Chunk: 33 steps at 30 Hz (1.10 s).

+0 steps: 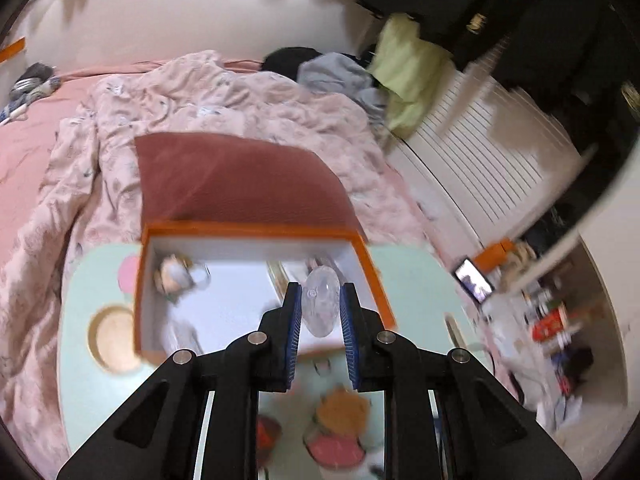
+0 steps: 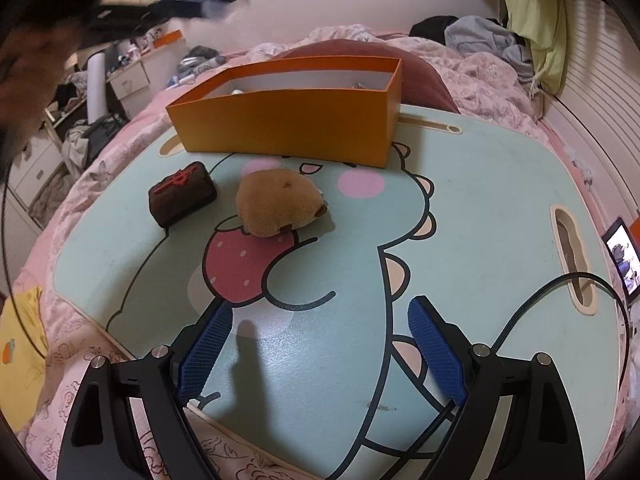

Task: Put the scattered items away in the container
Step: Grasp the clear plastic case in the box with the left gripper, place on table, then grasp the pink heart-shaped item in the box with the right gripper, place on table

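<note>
Left gripper (image 1: 320, 304) clenched a clear plastic piece (image 1: 320, 300) above the orange box (image 1: 256, 230); it looked light, rigid, slippery. Right gripper (image 2: 320, 344) stood released; the plush toy (image 2: 276, 204) seemed soft, best pinched across its body.

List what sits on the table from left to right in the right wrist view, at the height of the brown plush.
Dark block with the red mark → brown plush toy → slot in the table's right edge. The orange box stands farther back, spanning above the first two.
</note>
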{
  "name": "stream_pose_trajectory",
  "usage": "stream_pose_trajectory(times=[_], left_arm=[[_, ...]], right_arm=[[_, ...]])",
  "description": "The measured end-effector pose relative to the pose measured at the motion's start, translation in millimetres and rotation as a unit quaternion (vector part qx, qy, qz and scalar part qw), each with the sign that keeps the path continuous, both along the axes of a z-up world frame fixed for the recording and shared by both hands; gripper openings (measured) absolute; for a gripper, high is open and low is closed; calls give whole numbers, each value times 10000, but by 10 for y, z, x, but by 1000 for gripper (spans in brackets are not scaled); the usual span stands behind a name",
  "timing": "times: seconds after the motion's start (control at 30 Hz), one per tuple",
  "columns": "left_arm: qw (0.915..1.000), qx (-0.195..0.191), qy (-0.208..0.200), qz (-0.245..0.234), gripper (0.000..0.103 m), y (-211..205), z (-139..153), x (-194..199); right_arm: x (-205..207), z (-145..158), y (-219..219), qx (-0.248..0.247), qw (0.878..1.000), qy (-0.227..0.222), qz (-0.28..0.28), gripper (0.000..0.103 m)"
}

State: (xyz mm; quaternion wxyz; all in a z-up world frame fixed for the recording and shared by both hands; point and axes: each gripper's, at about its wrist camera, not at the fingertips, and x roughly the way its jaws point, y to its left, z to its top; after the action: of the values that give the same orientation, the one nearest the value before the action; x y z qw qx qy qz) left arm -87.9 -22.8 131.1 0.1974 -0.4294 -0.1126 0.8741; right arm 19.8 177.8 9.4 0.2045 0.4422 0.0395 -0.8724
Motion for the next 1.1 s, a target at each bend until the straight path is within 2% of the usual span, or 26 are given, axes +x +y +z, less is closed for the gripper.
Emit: stream_pose_trajectory(times=[0.2, 0.37, 0.47, 0.5, 0.53, 0.6, 0.7, 0.83, 0.9, 1.03, 1.1], left_arm=[[9987, -384, -222, -241, 21, 148, -577, 338], [9989, -288, -344, -162, 21, 191, -784, 370], [9991, -66, -412, 50, 22, 125, -821, 364], [9991, 3, -413, 93, 28, 99, -815, 371], [9991, 34, -408, 148, 42, 73, -804, 385], [9989, 25, -304, 364, 63, 24, -778, 453], [9977, -145, -49, 662, 66, -53, -758, 622], [9944, -421, 55, 971, 66, -144, -804, 923], [9922, -658, 136, 1047, 66, -122, -813, 1104], [9876, -1043, 478, 1069, 66, -15, -831, 1418], [9868, -1057, 477, 1129, 66, 0, -880, 1450]], right_arm=[[-6, -7, -4, 50, 10000, 4, -8, 90], [-10, -14, -6, 74, 10000, 5, -8, 90], [-13, -15, -4, 68, 10000, 4, -5, 90], [-13, -15, -4, 69, 10000, 5, -6, 90], [-14, -15, -2, 69, 10000, 5, -6, 90], [-15, -19, 1, 67, 10000, 6, -4, 90], [-26, -21, 23, 19, 10000, -10, -21, 90], [-71, 52, 122, -204, 9997, 3, -112, 89], [-90, 185, 140, -186, 9997, 127, -112, 76], [-288, 641, 42, -180, 9990, 396, 135, 60], [-488, 850, -61, -148, 9985, 467, 252, 45]])
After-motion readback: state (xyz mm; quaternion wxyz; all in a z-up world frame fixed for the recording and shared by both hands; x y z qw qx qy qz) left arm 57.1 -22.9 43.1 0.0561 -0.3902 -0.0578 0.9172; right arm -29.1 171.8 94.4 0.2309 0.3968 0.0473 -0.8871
